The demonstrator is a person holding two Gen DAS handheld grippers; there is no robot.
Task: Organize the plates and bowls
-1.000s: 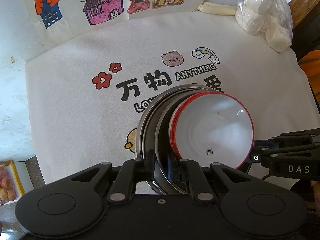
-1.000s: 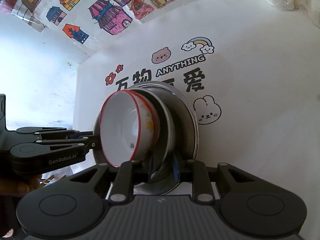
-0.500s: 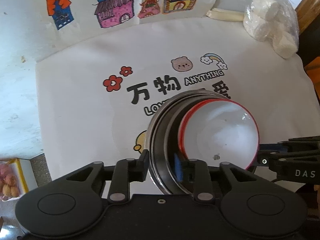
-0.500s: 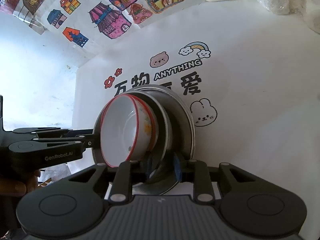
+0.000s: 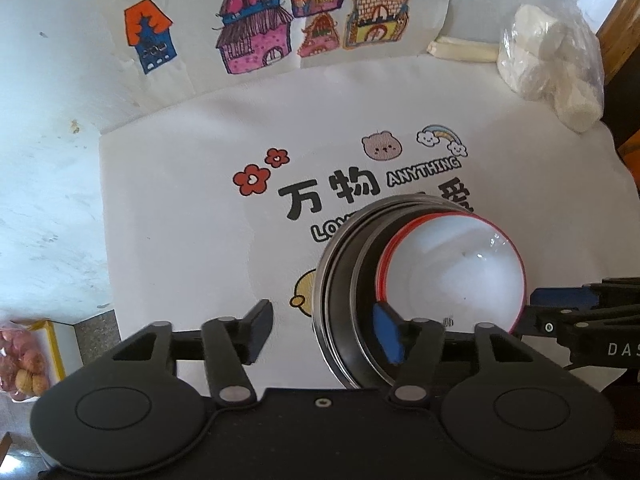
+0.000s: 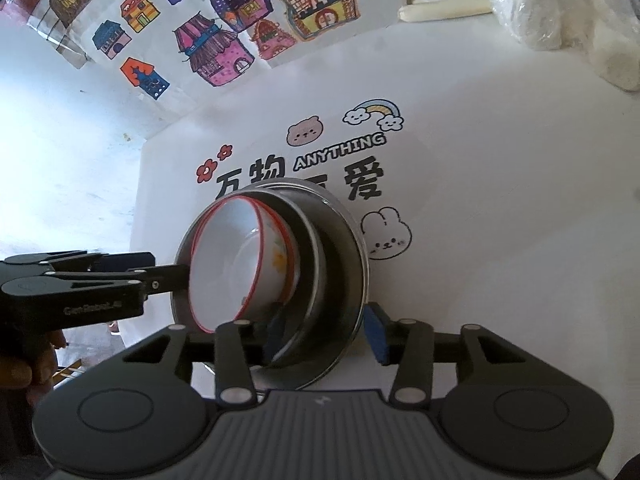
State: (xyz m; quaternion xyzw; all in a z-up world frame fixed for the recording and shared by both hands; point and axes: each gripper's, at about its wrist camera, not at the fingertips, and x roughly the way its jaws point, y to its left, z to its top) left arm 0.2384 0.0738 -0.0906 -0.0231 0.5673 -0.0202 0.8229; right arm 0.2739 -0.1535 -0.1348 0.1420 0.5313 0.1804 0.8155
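Both grippers stood at the nested stack of dishes, one on each side, and both were letting go.

Left gripper (image 5: 324,336): jaws were opening, roughly half spread. The left finger (image 5: 256,332) stood clear over the printed mat (image 5: 180,220), apart from the stack. The blue-padded right finger (image 5: 386,334) sat inside the steel plates (image 5: 340,280), near their inner wall; whether it touched could not be told. The near-left rim of the plates lay between the two fingers, not pinched. State: released.

Right gripper (image 6: 326,330): jaws were also opening, less wide than the left. One blue pad (image 6: 376,332) stood just outside the steel rim on the right; the other finger (image 6: 276,334) was inside the plates, below the bowls. The rim lay between them with a gap showing at the outer pad. State: released, nothing grasped.

Stack: white red-rimmed bowls (image 5: 452,276) were nested one in another and sat in the steel plates, shifted toward the right side of them in the left wrist view. The whole stack rested on the mat, covering part of the printed lettering, near the middle.

A plastic bag of white lumps (image 5: 556,76) lay at the far right of the table, well apart from the stack.
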